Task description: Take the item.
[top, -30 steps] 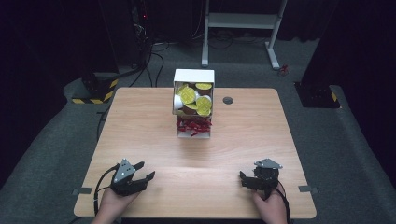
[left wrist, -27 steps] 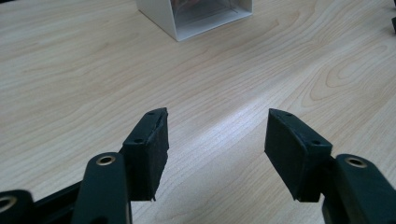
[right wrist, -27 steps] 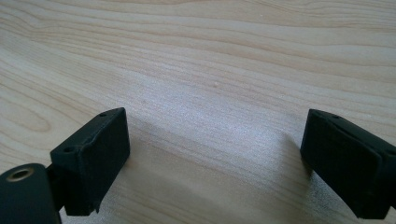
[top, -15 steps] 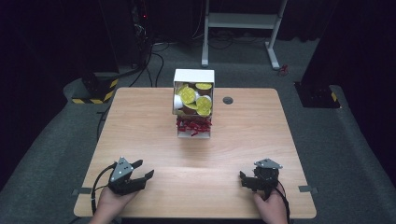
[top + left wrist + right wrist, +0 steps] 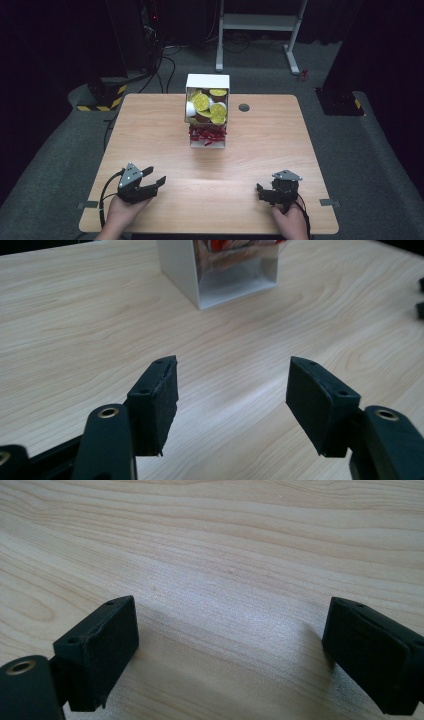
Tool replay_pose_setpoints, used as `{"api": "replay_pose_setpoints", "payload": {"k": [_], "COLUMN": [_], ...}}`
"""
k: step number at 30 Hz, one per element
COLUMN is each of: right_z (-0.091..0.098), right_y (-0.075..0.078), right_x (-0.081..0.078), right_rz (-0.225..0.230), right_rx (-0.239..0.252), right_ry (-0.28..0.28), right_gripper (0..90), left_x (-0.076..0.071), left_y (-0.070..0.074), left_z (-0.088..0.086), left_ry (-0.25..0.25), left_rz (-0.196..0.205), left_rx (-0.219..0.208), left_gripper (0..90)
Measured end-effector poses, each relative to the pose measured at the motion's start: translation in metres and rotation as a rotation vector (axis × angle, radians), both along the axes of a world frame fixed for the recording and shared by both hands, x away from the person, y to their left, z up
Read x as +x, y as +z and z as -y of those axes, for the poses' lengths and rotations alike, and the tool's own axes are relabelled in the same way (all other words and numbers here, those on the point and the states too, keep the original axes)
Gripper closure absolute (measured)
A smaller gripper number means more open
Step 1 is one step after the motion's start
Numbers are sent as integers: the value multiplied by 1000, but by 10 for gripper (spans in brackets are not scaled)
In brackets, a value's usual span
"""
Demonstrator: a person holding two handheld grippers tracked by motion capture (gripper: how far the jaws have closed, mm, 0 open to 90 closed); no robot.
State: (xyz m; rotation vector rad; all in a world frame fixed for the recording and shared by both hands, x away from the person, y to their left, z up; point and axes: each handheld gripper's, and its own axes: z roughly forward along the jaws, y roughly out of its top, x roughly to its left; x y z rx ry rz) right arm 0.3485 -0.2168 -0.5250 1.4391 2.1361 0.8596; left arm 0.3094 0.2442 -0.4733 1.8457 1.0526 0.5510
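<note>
Both hand-held grippers, left (image 5: 148,181) and right (image 5: 264,194), jaws apart, empty, on light wooden desk (image 5: 150,130). White two-tier box of yellow-lidded pods (image 5: 207,116) mid-desk, well apart. Risk: top-heavy box tips if nudged high.

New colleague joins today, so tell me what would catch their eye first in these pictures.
The white box at the far middle of the wooden table stands out, with yellow-lidded cups above and red packets below. Near the front edge, the left gripper and right gripper rest, both open and empty.
</note>
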Motion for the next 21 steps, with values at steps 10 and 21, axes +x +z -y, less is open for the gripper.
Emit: {"api": "replay_pose_setpoints", "payload": {"k": [10, 21], "right_z": [0, 0], "right_y": [0, 0], "right_x": [0, 0], "right_rz": [0, 0], "right_rx": [-1, -1], "right_ry": [-1, 0], "right_gripper": [79, 78], "left_x": [13, 15], "left_y": [15, 33], "left_z": [31, 43], "left_ry": [13, 31], "left_rz": [54, 83], "left_rx": [4, -4], "left_gripper": [376, 379]}}
